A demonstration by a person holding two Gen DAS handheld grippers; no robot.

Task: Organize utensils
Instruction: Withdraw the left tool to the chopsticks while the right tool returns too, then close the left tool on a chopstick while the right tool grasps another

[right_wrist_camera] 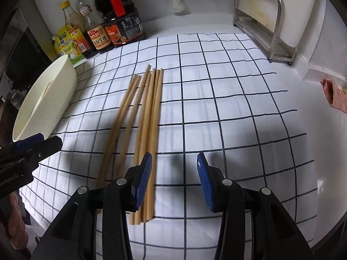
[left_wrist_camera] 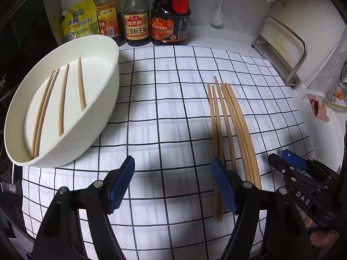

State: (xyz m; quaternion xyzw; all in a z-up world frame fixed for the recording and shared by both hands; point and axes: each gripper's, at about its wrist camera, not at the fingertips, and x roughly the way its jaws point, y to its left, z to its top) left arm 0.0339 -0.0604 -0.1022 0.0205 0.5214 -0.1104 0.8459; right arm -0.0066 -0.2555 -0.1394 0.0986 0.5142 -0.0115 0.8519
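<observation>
Chopsticks (right_wrist_camera: 143,117) on cloth, just left of right claw (right_wrist_camera: 174,179); both claws wide, empty.

The near ends of the loose chopsticks (left_wrist_camera: 227,127) pass behind the left gripper's (left_wrist_camera: 172,184) right finger. The basin (right_wrist_camera: 43,110) shows only its outer wall in the right view, its contents nearly all hidden. The bottles (left_wrist_camera: 136,19) are cut off at the top edge. The right gripper (left_wrist_camera: 290,162) is partly out of frame.
</observation>
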